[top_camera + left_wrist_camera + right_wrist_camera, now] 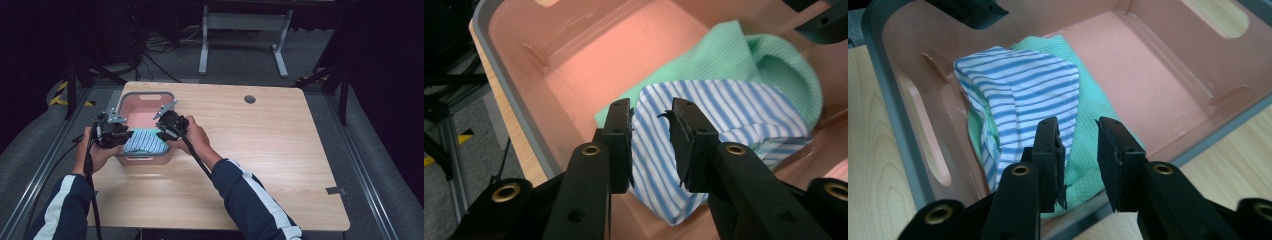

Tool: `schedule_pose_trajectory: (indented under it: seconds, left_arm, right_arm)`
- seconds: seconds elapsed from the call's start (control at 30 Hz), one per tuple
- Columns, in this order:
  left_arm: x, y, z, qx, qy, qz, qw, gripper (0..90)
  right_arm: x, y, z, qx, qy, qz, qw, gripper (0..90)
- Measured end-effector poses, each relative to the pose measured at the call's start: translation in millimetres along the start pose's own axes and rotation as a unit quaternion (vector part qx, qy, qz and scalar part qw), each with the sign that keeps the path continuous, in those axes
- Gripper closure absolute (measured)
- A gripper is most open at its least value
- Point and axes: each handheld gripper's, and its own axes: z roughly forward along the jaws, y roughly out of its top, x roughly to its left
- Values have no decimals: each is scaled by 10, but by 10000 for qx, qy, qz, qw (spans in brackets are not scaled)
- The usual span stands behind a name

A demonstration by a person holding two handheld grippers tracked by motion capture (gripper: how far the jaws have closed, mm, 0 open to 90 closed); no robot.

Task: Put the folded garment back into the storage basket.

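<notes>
In the high view, a pink basket (145, 100) is seen at the near left of the desk (260, 150), with a striped cloth (145, 142) lying at its near end; the left gripper (114, 134) and right gripper (167, 127) are held at either side of that cloth, over the rim. A snag on the rim during withdrawal is judged possible, since both hands sit close to it, and the light basket could then be dragged. In the left gripper view, the jaws are seen parted with nothing pressed between them, directly above the striped cloth (724, 115), which rests on a green cloth (744, 60). A torn pad edge is noted on the right-hand jaw; fabric could catch there and be lifted out again. In the right gripper view, the jaws are likewise released, above the green cloth (1093, 115) and beside the striped cloth (1018, 90), whose fold stands loosely and could be toppled by a brushing jaw.
</notes>
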Motion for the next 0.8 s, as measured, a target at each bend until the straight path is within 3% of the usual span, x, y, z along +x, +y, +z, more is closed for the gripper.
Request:
schedule_pose_trajectory:
  seconds: [0.67,0.8]
  left_arm:
    - [-296,140,-166,-469,-82,67,9988,541]
    - [-379,186,-190,-516,-82,100,9986,457]
  right_arm:
    - [-99,-101,-329,34,-416,-140,9990,540]
    - [-119,-146,-407,59,-519,-145,9985,474]
